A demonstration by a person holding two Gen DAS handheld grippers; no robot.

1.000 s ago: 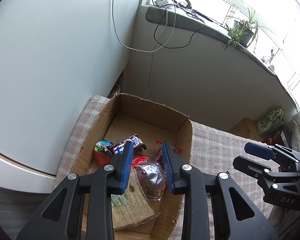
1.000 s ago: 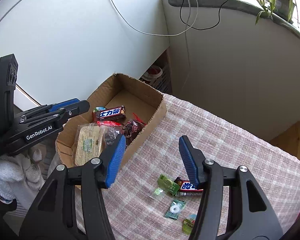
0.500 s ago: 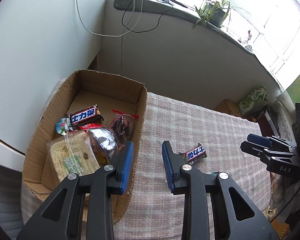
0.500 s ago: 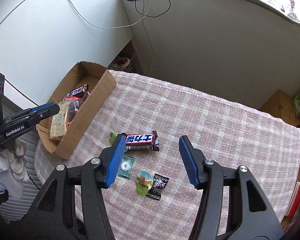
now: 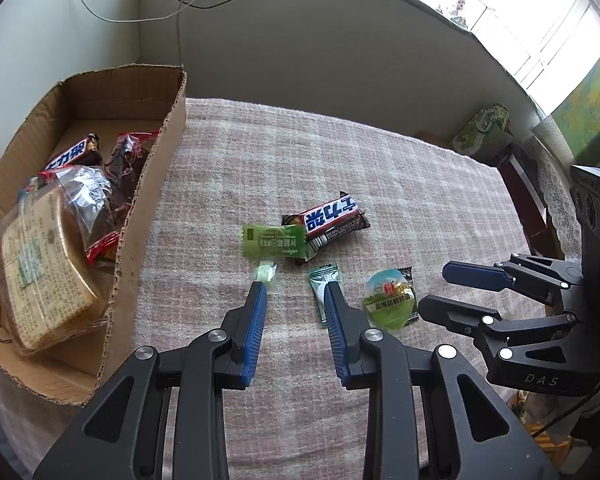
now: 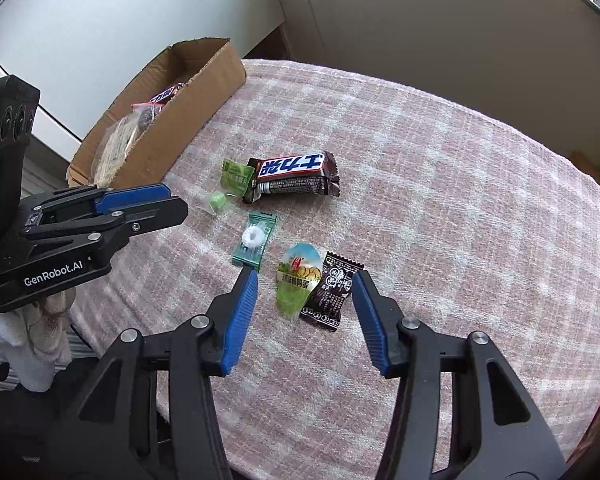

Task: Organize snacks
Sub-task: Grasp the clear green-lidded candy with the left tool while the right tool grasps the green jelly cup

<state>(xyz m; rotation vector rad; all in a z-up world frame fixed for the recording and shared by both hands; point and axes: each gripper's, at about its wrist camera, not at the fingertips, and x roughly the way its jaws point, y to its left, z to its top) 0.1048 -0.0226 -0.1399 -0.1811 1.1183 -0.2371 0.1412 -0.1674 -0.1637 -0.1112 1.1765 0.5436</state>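
On the table (image 5: 400,176), which is covered by a pink checked cloth, a cardboard box (image 5: 148,216) is set along the left edge and is already holding a wrapped slab of biscuits (image 5: 40,276), a chocolate bar and a few small packets. Near the middle of the cloth, well apart from the box, a loose cluster of snacks is laid out: a second chocolate bar (image 6: 292,178) with a flat green packet (image 6: 236,176) tucked partly under its end, a teal mint sachet (image 6: 254,242), a round-topped green egg pack (image 6: 298,282) touching a dark brown sachet (image 6: 330,296), and a small clear-wrapped green candy (image 6: 217,201).

Nothing is held by the left hand-held gripper (image 5: 294,300), whose jaws are set partly apart just above the cloth, the right finger overlapping the mint sachet in view. The jaws of the right hand-held gripper (image 6: 304,284) are closing, with the egg pack and dark sachet lying between them but not yet pinched.

Several risks are judged likely. Both touching packets could be caught together, and one dropped short of the box. Thin flat wrappers may be skidded across the cloth rather than lifted. The two grippers, working close together, could be knocked against each other. The tiny candy could be flicked off the table.
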